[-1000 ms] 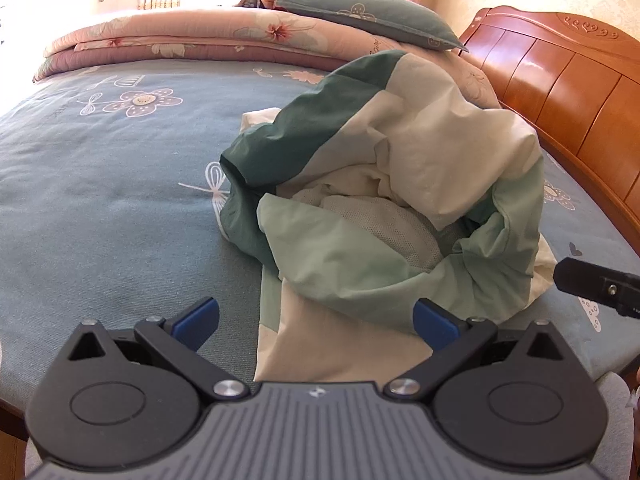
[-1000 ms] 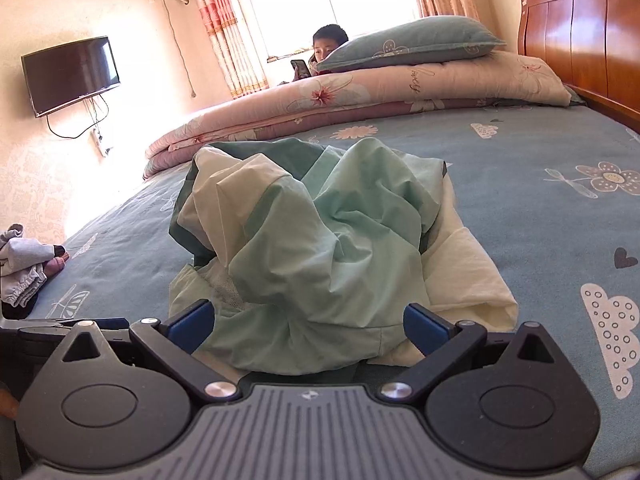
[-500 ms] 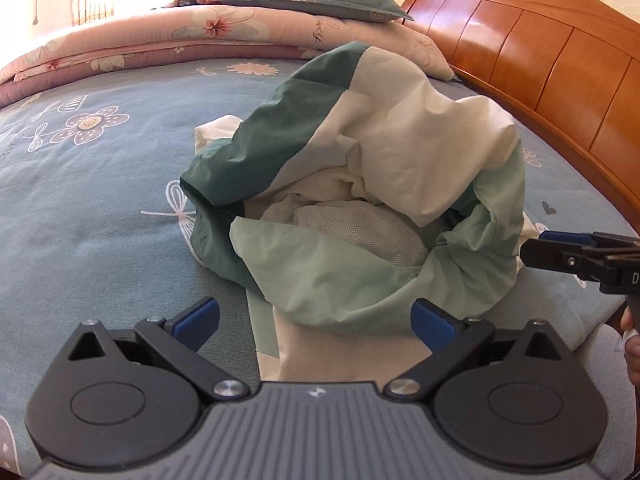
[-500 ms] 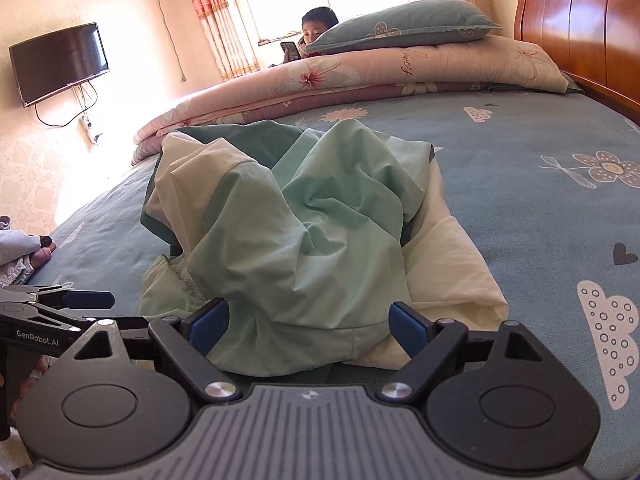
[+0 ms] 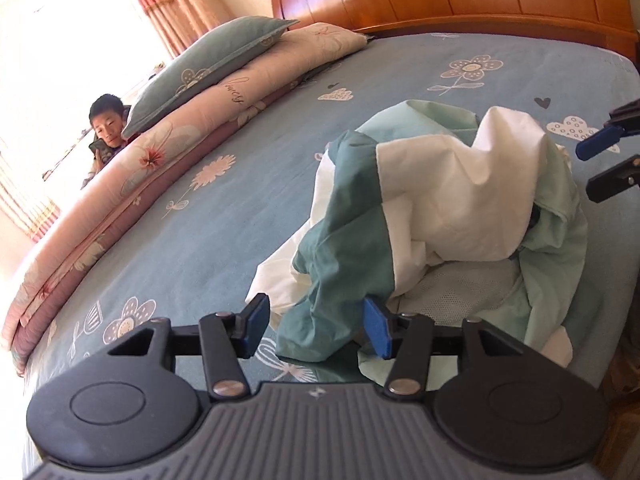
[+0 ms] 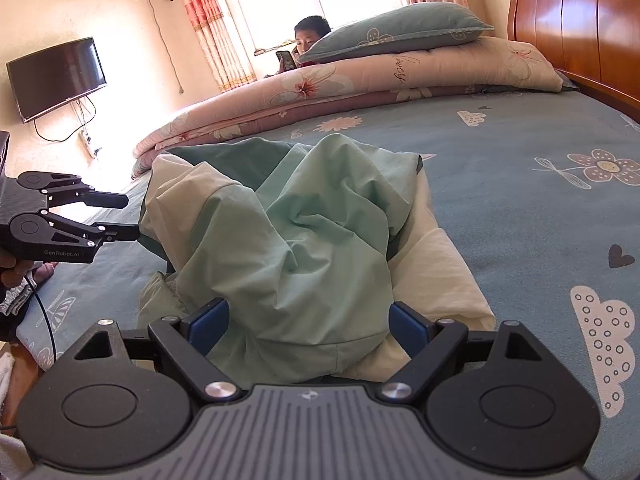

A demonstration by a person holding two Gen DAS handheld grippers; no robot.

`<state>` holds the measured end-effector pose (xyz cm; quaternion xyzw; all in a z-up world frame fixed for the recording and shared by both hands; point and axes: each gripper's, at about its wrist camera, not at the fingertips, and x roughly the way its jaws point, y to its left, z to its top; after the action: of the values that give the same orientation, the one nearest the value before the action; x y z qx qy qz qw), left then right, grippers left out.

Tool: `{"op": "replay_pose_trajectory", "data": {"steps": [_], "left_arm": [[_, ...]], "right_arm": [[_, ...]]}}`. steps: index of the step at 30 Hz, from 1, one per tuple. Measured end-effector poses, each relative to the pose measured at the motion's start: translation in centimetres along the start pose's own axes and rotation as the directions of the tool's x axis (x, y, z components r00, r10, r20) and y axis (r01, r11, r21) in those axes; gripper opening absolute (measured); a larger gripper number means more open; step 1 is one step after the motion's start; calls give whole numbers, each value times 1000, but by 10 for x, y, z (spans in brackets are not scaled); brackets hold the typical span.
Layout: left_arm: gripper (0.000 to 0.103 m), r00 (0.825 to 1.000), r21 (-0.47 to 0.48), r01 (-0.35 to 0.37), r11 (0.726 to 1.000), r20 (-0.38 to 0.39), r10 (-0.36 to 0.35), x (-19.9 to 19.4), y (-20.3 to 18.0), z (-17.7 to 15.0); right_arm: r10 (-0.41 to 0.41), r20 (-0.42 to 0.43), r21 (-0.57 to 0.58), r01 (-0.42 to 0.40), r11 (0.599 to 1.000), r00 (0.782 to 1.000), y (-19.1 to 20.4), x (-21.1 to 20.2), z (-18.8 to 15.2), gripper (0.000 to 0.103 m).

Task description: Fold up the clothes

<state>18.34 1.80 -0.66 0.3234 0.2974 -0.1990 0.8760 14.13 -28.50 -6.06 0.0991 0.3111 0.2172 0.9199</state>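
Crumpled green, teal and cream garment (image 5: 440,216) lies heaped on the blue flower-print bed (image 5: 180,240). Left tongs (image 5: 316,326) are closing, teal fold between the pads at 12 o'clock, not yet pinched. Right tongs (image 6: 308,322) gape wide, straddling pale-green cloth, gripping nothing.

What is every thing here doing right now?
Jacket: crumpled in a heap on the bed, not folded.
Left tool: closing, dark green edge of the jacket between its pads.
Right tool: open at the jacket's near edge.
TV: dark.
Quilt: folded, pillow on top.
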Motion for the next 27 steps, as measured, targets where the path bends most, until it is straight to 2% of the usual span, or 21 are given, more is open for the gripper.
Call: {"op": "replay_pose_trajectory", "data": {"steps": [3,7,9,12,15,17,20,23,27], "left_arm": [[52,999,60,41,997,-11,-40,17,-6,0],[52,993,39,117,992,-29,-116,38,-1,-3],[53,987,76,160,984,-25,-159,39,-2,-7],[56,989,134,146,980,-6,-146,39,-2,-14],[45,987,74,157,985,-36,-155,51,3,-12],[13,988,24,151,988,-16,-151,50,7,-6],[9,990,-72,138,988,28,-136,46,17,3],[9,991,-177,130,976,53,-123,42,35,12],[9,996,-152,85,985,51,-78,45,33,22]], "right_arm": [[16,-8,14,-15,1000,1000,1,3,2,90],[7,-10,-15,-8,1000,1000,6,3,3,90],[-1,-9,-33,0,999,1000,7,1,4,90],[-4,-11,-42,3,999,1000,6,-1,4,90],[-4,-24,-44,3,999,1000,7,4,3,90],[-4,-29,-63,2,998,1000,10,5,2,90],[-15,-33,-111,12,994,999,16,4,1,88],[-36,-32,-134,31,991,999,17,8,3,88],[-52,-34,-250,42,967,998,29,22,3,88]]}}
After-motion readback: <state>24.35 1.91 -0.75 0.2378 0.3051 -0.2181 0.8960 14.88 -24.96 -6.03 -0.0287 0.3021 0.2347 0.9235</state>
